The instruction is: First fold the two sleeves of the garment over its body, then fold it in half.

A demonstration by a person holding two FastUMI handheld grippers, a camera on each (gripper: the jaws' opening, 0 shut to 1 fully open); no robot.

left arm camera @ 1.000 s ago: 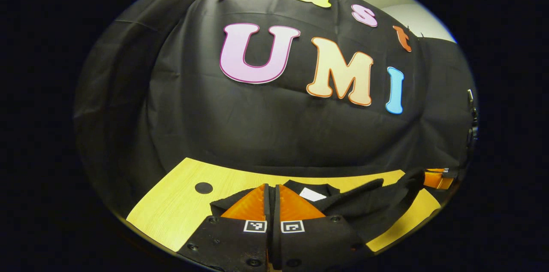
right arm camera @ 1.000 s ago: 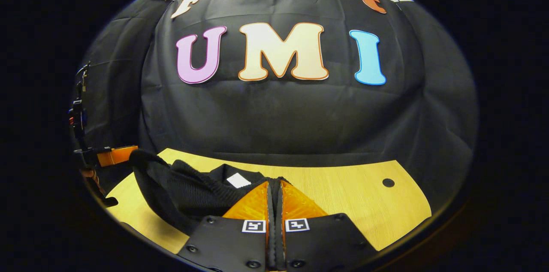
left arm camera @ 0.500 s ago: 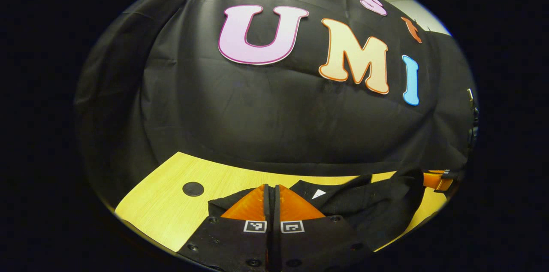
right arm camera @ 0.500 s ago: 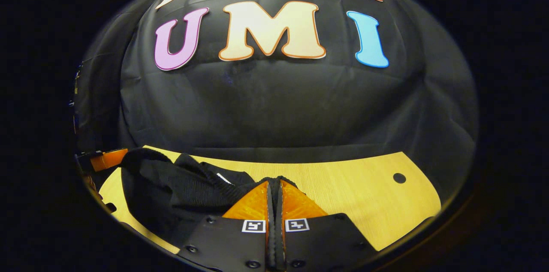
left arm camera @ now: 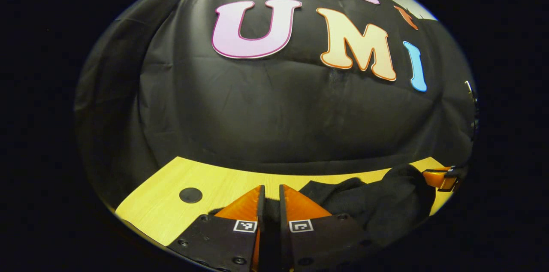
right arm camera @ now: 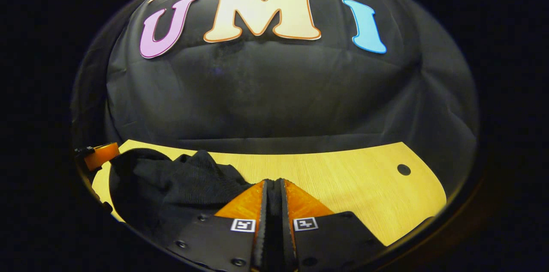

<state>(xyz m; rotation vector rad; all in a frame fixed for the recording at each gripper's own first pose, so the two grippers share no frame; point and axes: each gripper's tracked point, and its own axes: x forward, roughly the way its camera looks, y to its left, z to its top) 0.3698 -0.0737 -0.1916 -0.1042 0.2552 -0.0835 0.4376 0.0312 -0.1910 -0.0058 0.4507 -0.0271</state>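
The black knitted garment [left arm camera: 373, 199] lies bunched on the yellow wooden table [left arm camera: 163, 212], raised in a hump toward the right of the left gripper view. My left gripper [left arm camera: 271, 188] is shut on the garment's edge, with dark cloth filling the narrow slot between its orange fingers [left arm camera: 240, 207]. In the right gripper view the garment [right arm camera: 171, 186] is heaped at the left. My right gripper [right arm camera: 273, 182] is shut on its edge too, black fabric between the fingers [right arm camera: 304, 205]. Each view shows the other gripper [left arm camera: 437, 177] [right arm camera: 101, 156] low at the garment's far side.
The table [right arm camera: 351, 186] runs bare to the right of the right gripper, with a round black hole [right arm camera: 403, 169] near its corner. Another hole [left arm camera: 191, 195] sits left of the left gripper. The black cloth wall hangs close behind the table's back edge.
Both grippers have carried the garment's edge forward and lower over the body. The white neck label is now covered. The slot between each pair of fingers has widened slightly.
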